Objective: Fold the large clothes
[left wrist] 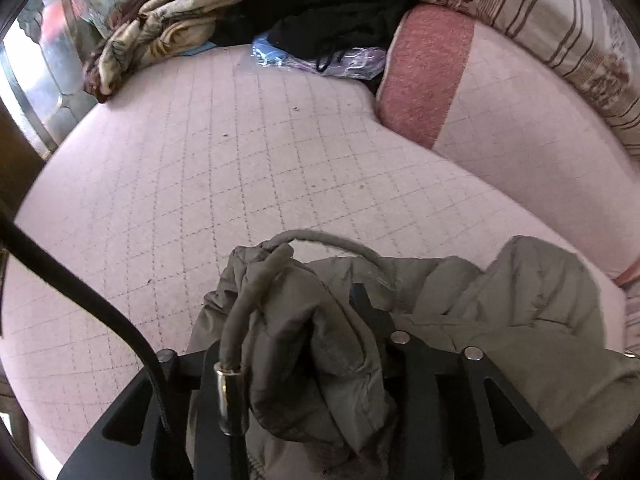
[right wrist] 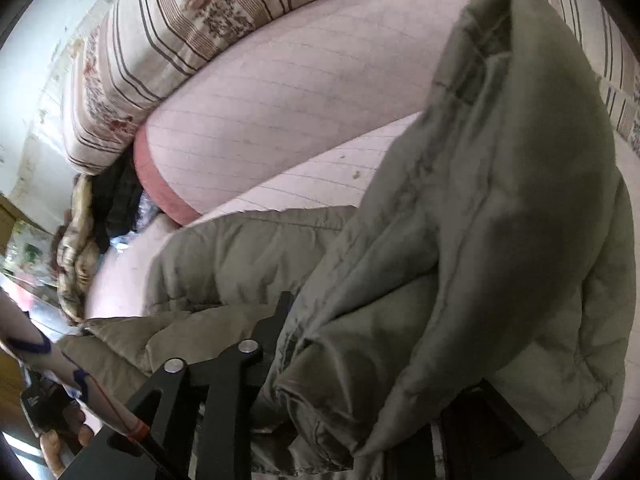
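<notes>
A bed (left wrist: pixel 224 168) covered in a pale pink quilted sheet with a faint grid pattern fills most of the left wrist view. Along its far side lies a long rolled pink bolster (left wrist: pixel 500 112) with a darker rose band at its end, and above that a striped, flower-printed quilt (left wrist: pixel 532 4) is piled. In the far corner sit a crumpled beige patterned blanket (left wrist: pixel 160 28), a heap of black clothing (left wrist: pixel 332 12) and a clear plastic bag (left wrist: pixel 320 60) just in front of the black heap.

The olive-grey padded jacket (left wrist: pixel 500 300) lies bunched at the near edge of the bed, partly lifted by both tools. In the right wrist view the jacket (right wrist: pixel 500 200) rises in a tall fold that hides much of the bolster (right wrist: pixel 280 100) and the striped quilt (right wrist: pixel 180 32) behind it.

The left hand-held gripper (left wrist: pixel 316 340) is clamped on a thick wad of the jacket's fabric, which bulges up between its black fingers. The right hand-held gripper (right wrist: pixel 332 352) is likewise closed on jacket cloth, with one finger showing and the other buried under the folds.

A grey drawcord (left wrist: pixel 256 280) loops out of the jacket's hem and hangs down over the left tool, ending in a small metal tip (left wrist: pixel 228 396).
</notes>
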